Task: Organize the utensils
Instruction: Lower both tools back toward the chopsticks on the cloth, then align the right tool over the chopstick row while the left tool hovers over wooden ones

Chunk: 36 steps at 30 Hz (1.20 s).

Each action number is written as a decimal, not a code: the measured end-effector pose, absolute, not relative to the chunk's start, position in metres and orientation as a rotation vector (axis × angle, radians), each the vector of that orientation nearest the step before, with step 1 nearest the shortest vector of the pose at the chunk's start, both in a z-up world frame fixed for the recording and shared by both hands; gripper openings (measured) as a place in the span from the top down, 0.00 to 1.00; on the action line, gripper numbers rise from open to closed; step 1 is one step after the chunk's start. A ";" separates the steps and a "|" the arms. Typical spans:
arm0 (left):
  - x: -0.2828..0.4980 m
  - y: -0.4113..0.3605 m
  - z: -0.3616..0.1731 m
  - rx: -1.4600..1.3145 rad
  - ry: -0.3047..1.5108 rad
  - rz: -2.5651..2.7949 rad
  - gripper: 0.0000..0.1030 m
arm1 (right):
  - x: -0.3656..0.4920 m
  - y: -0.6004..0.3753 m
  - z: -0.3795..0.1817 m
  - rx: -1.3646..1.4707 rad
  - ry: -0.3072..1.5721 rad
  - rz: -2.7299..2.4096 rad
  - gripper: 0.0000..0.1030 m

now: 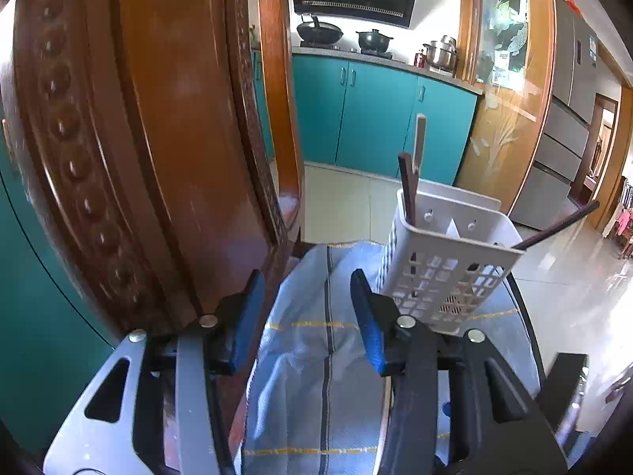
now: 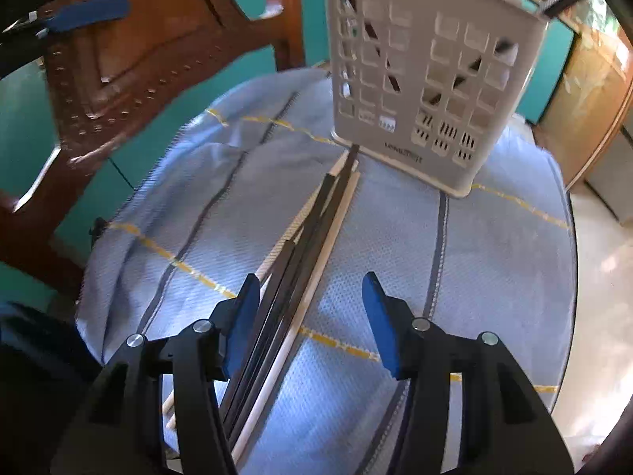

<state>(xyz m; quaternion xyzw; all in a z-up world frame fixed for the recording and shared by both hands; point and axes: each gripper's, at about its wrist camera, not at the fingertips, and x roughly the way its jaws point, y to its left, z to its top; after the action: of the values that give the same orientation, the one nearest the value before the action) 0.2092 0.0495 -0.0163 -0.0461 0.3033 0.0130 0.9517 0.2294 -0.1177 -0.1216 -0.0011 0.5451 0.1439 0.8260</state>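
A white perforated utensil basket (image 1: 447, 265) (image 2: 427, 79) stands on a blue cloth (image 1: 316, 356) (image 2: 376, 237) over a round table. Dark and pale chopsticks (image 1: 413, 182) stick up from its left compartment, and a dark chopstick (image 1: 558, 227) leans out of its right side. Several loose chopsticks (image 2: 312, 237), dark and pale, lie in a bundle on the cloth in front of the basket. My right gripper (image 2: 312, 297) hangs open over them, the bundle running past its left finger. My left gripper (image 1: 306, 308) is open and empty, left of the basket; it also shows at top left in the right wrist view (image 2: 79, 16).
A carved wooden chair (image 1: 158, 138) (image 2: 138, 59) stands close at the table's left. The table edge (image 1: 526, 316) drops to a tiled floor on the right. Teal kitchen cabinets (image 1: 376, 118) and a stove with pots lie beyond.
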 end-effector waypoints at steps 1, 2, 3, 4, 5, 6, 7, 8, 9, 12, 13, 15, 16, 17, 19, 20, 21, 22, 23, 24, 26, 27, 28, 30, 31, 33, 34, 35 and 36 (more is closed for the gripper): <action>0.209 0.050 -0.017 -0.094 0.620 0.022 0.55 | 0.233 -0.119 -0.125 0.019 1.174 0.303 0.49; 0.208 0.048 -0.017 -0.091 0.623 0.013 0.55 | 0.236 -0.123 -0.130 0.056 1.191 0.297 0.52; 0.206 0.047 -0.019 -0.086 0.624 0.006 0.55 | 0.238 -0.126 -0.134 0.096 1.203 0.298 0.58; 0.205 0.045 -0.019 -0.075 0.626 -0.003 0.54 | 0.240 -0.130 -0.135 0.122 1.208 0.291 0.62; 0.203 0.043 -0.020 -0.069 0.626 -0.009 0.53 | 0.240 -0.131 -0.136 0.125 1.209 0.278 0.70; 0.202 0.041 -0.021 -0.062 0.629 -0.019 0.52 | 0.240 -0.133 -0.137 0.130 1.209 0.270 0.72; 0.202 0.037 -0.020 -0.057 0.632 -0.026 0.51 | 0.240 -0.137 -0.138 0.158 1.212 0.269 0.73; 0.201 0.034 -0.021 -0.048 0.639 -0.039 0.51 | 0.240 -0.142 -0.139 0.187 1.217 0.265 0.80; 0.201 0.031 -0.023 -0.040 0.644 -0.046 0.51 | 0.239 -0.146 -0.138 0.202 1.218 0.252 0.89; 0.201 0.021 -0.026 -0.020 0.661 -0.065 0.51 | 0.236 -0.162 -0.139 0.253 1.230 0.220 0.92; 0.201 0.018 -0.029 -0.013 0.669 -0.072 0.51 | 0.235 -0.167 -0.140 0.252 1.228 0.206 0.92; 0.200 0.013 -0.033 0.001 0.684 -0.083 0.51 | 0.230 -0.175 -0.141 0.225 1.237 0.158 0.98; 0.199 0.009 -0.036 0.010 0.693 -0.089 0.51 | 0.229 -0.179 -0.143 0.231 1.235 0.157 1.00; 0.199 0.008 -0.039 0.016 0.700 -0.092 0.51 | 0.228 -0.184 -0.143 0.229 1.240 0.149 1.00; 0.199 0.002 -0.044 0.029 0.718 -0.098 0.50 | 0.226 -0.193 -0.144 0.205 1.241 0.114 1.00; 0.199 0.000 -0.047 0.033 0.728 -0.099 0.50 | 0.226 -0.197 -0.144 0.197 1.239 0.100 1.00; 0.199 -0.001 -0.050 0.036 0.739 -0.101 0.50 | 0.225 -0.201 -0.143 0.196 1.238 0.089 1.00; 0.198 -0.002 -0.052 0.037 0.746 -0.102 0.49 | 0.224 -0.208 -0.144 0.209 1.240 0.080 1.00; 0.199 -0.004 -0.055 0.040 0.756 -0.104 0.49 | 0.224 -0.213 -0.143 0.219 1.241 0.076 1.00; 0.199 -0.004 -0.056 0.042 0.759 -0.103 0.49 | 0.223 -0.218 -0.144 0.229 1.240 0.070 1.00; 0.199 -0.007 -0.059 0.052 0.768 -0.102 0.49 | 0.224 -0.223 -0.144 0.233 1.236 0.062 0.98; 0.199 -0.007 -0.060 0.058 0.769 -0.103 0.49 | 0.224 -0.224 -0.144 0.233 1.235 0.061 0.97; 0.199 -0.009 -0.060 0.062 0.770 -0.103 0.48 | 0.224 -0.224 -0.145 0.233 1.234 0.064 0.96; 0.200 -0.012 -0.062 0.071 0.771 -0.106 0.47 | 0.222 -0.224 -0.144 0.238 1.232 0.076 0.94; 0.200 -0.014 -0.063 0.075 0.772 -0.108 0.46 | 0.221 -0.223 -0.144 0.236 1.231 0.085 0.93; 0.200 -0.016 -0.065 0.086 0.776 -0.107 0.45 | 0.219 -0.223 -0.139 0.233 1.221 0.099 0.88; 0.200 -0.016 -0.065 0.089 0.777 -0.106 0.44 | 0.220 -0.220 -0.138 0.230 1.213 0.109 0.84; 0.200 -0.017 -0.066 0.093 0.780 -0.103 0.44 | 0.221 -0.217 -0.138 0.228 1.209 0.115 0.76; 0.201 -0.017 -0.067 0.097 0.783 -0.100 0.44 | 0.222 -0.213 -0.138 0.226 1.202 0.126 0.69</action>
<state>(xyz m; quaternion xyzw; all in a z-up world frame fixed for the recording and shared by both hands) 0.2007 -0.0170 -0.0671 0.0470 0.3814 -0.0486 0.9219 0.2219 -0.2134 -0.1377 0.1061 0.5637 0.0590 0.8170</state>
